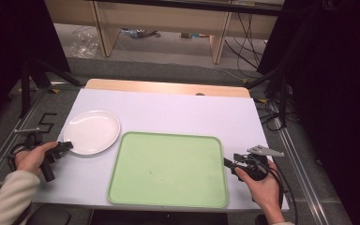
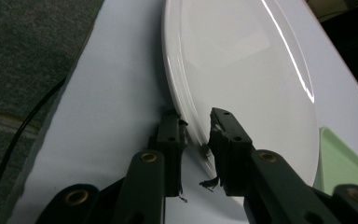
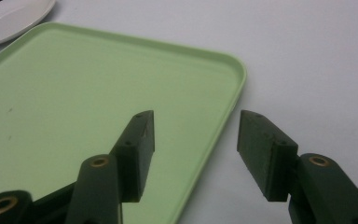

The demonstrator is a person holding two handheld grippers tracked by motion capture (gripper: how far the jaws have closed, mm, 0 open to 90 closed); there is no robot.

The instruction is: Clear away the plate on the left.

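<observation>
A white plate (image 1: 92, 131) lies at the left of the white table. My left gripper (image 1: 68, 146) is at its near-left edge. In the left gripper view the plate (image 2: 242, 79) has its rim between the two narrowly spaced jaws of the left gripper (image 2: 195, 140), which is shut on it. A pale green tray (image 1: 168, 168) lies empty at the front middle. My right gripper (image 1: 227, 162) is at the tray's right edge. In the right gripper view it (image 3: 196, 140) stands open, with its jaws on either side of the tray (image 3: 74, 93) rim.
The white table top (image 1: 178, 108) ends close to the left of the plate, with dark floor and a cable (image 2: 23, 126) beyond. Wooden furniture legs (image 1: 101, 28) and cables stand past the far edge. A corner of the tray (image 2: 342, 158) lies just beyond the plate.
</observation>
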